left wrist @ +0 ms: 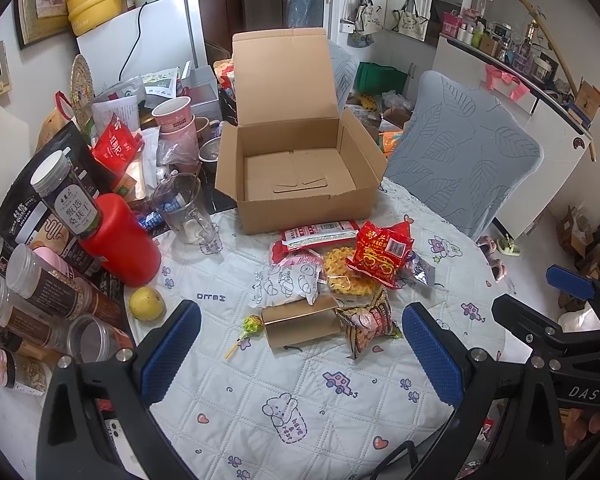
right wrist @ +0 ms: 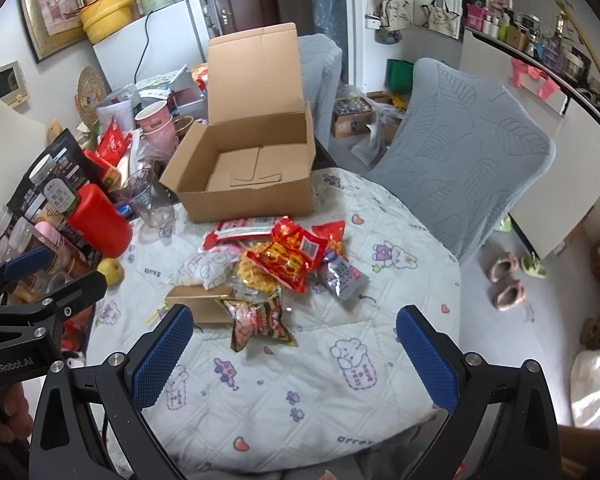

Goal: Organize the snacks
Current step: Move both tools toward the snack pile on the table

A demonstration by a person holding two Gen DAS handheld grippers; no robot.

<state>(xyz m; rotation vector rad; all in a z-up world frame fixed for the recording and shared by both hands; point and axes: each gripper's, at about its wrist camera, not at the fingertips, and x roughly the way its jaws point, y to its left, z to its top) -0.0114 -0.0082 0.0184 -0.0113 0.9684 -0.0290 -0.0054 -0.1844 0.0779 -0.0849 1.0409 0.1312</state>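
left tool (left wrist: 300, 354): spread wide, empty
right tool (right wrist: 294, 354): spread wide, empty
cardboard box (left wrist: 300, 168): lid up; counter's far edge
snack packets (left wrist: 340, 268): heaped mid-counter

Soft, even daylight fills the room, and shadows under the snacks (left wrist: 340, 272) and the box (left wrist: 300, 168) are faint. Glare whitens the floor (right wrist: 592, 384) at the right edge of the right wrist view. Both fisheye views bend straight lines strongly toward the rim, with black vignetted corners. Focus is sharp at center, slightly softer outward.
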